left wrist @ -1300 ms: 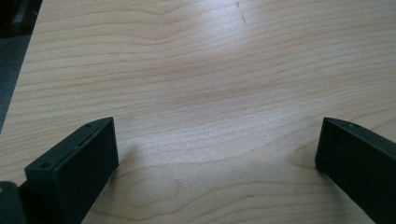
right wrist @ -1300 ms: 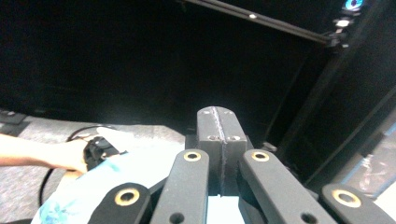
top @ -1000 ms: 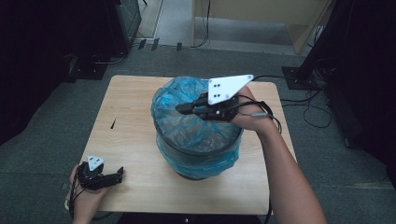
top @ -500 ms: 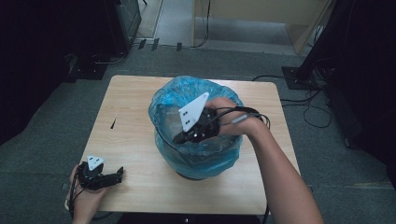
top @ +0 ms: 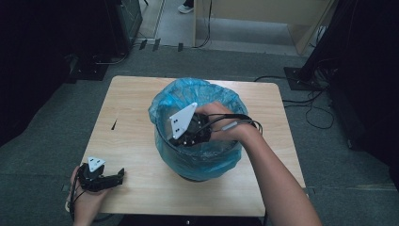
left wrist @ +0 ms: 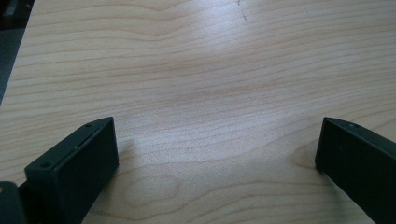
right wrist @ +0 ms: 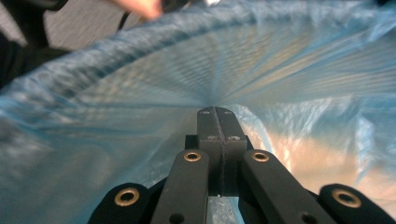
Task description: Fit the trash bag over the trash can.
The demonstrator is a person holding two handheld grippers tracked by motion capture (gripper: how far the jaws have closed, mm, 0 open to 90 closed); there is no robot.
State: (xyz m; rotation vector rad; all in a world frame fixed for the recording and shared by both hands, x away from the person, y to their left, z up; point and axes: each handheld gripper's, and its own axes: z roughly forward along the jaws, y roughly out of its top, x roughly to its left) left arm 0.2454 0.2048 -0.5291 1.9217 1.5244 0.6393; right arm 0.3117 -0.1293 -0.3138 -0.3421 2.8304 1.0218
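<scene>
Fingers of the right gripper (right wrist: 217,114) are pressed flat together, and the blue film of the bin liner (top: 165,101) is seen gathered into radiating pleats at their tips, so a pinch of the plastic appears to be held, though the film itself between the pads cannot be made out with certainty. A second ago this gripper was held level above the liner's mouth, its grey plate lying flat; it has since been tipped over and lowered inside the rim, so that in the high view the right gripper (top: 192,134) is now found within the liner, toward the side nearest the person, with the plate standing on edge. The liner itself is draped over a round dark bin (top: 188,175) that stands at the middle of the worktop (top: 127,94), its blue edge folded down outside the rim.

From this change it is judged that the plastic is being pushed or drawn down into the bin, so that the liner is seated against the inner wall; the work seems partly done, as loose folds are left bunched at the liner's far side.

Fingers of the left gripper (left wrist: 215,149) are spread wide with nothing between them but bare wood. The left gripper (top: 101,178) is kept well apart from the liner, at the near-left corner of the worktop, and no shift in its place is seen across the three moments.
</scene>
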